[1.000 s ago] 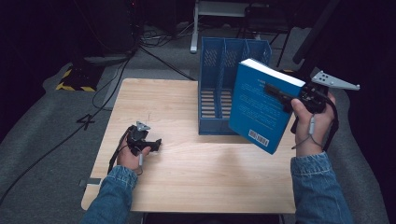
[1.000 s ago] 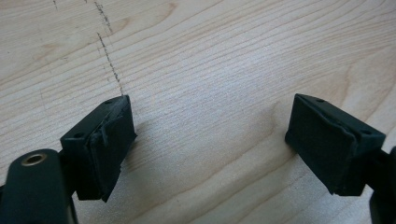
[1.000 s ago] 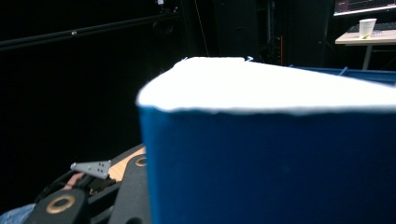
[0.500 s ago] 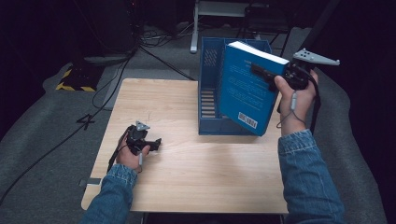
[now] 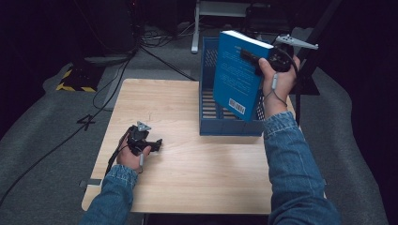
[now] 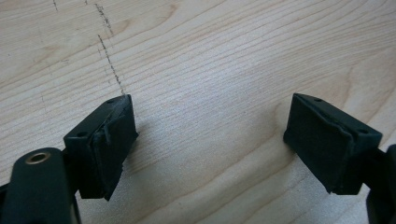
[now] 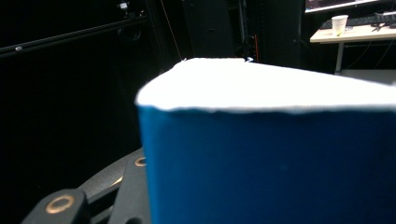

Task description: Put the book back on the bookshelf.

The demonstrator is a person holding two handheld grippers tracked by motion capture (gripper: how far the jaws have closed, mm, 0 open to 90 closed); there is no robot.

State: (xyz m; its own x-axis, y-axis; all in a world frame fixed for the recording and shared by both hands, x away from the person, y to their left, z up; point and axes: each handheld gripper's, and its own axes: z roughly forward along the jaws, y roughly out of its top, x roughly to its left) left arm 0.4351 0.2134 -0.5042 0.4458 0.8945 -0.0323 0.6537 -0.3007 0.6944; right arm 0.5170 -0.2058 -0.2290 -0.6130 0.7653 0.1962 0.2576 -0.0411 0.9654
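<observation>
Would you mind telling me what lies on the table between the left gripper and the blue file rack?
Nothing: in the high view, the stretch of table between the left gripper and the blue file rack is bare wood.

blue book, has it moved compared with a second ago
Yes. The blue book, clamped in the right gripper, has swung left and away from the person, from beside the blue file rack to over its slots, and stands more upright.
</observation>
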